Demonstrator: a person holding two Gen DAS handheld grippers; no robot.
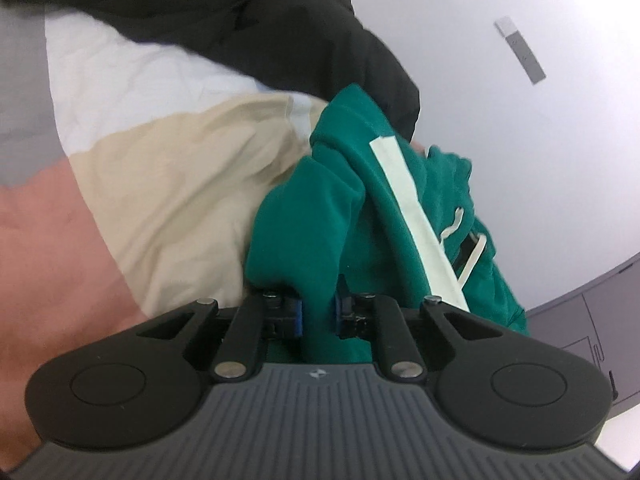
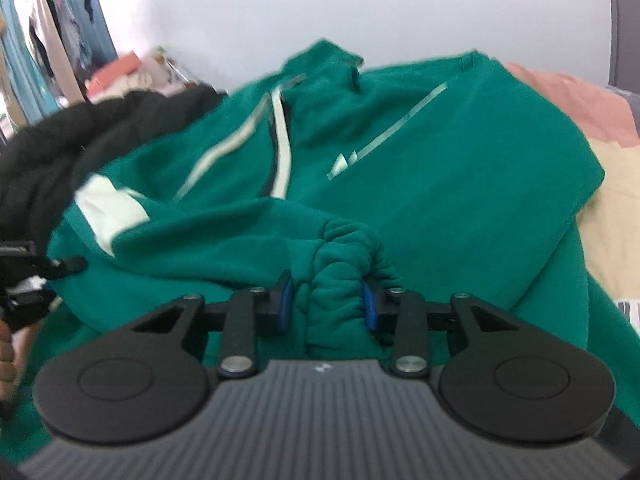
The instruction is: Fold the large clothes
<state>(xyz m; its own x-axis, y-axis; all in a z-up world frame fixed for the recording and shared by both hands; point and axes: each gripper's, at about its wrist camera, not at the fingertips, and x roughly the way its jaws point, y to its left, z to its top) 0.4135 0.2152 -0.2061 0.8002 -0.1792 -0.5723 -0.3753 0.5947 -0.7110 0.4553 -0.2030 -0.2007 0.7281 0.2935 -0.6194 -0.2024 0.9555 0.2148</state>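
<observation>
- Writing: no readable text anywhere. A small pale emblem (image 1: 316,374) sits on the ribbed grey body of the left tool, too small to make out; the right tool carries the same kind of mark (image 2: 322,368).
- Green hoodie (image 2: 440,168): pale print on the chest, a small slanted mark with a thin diagonal line running up from it, blurred and unreadable.
- Left gripper (image 1: 319,314): jaws narrowly parted, blue pads (image 1: 296,314) pressing a fold of the green fabric that passes between them. Pinching the hoodie.
- Right gripper (image 2: 329,306): jaws a little wider, blue pads (image 2: 286,306) on either side of a bunched, gathered cuff or hem of the same hoodie. Cloth fills the gap; gripped.
- Hoodie lies spread over the bed, front up in the right wrist view, with cream stripes (image 2: 280,152) along the zip line and a broad pale band (image 2: 108,210) on the sleeve.
- In the left wrist view the garment hangs crumpled, a wide cream stripe (image 1: 416,216) running down it, a white drawcord (image 1: 474,256) looped beside.
- Bedding (image 1: 172,200) in blocks of white, beige and pink under the hoodie.
- Black garment (image 2: 60,160) heaped just beside the hoodie, touching its sleeve edge.
- Clothes hang on a rack (image 2: 48,32) at far left of the right wrist view; plain white wall (image 2: 360,8) behind.
</observation>
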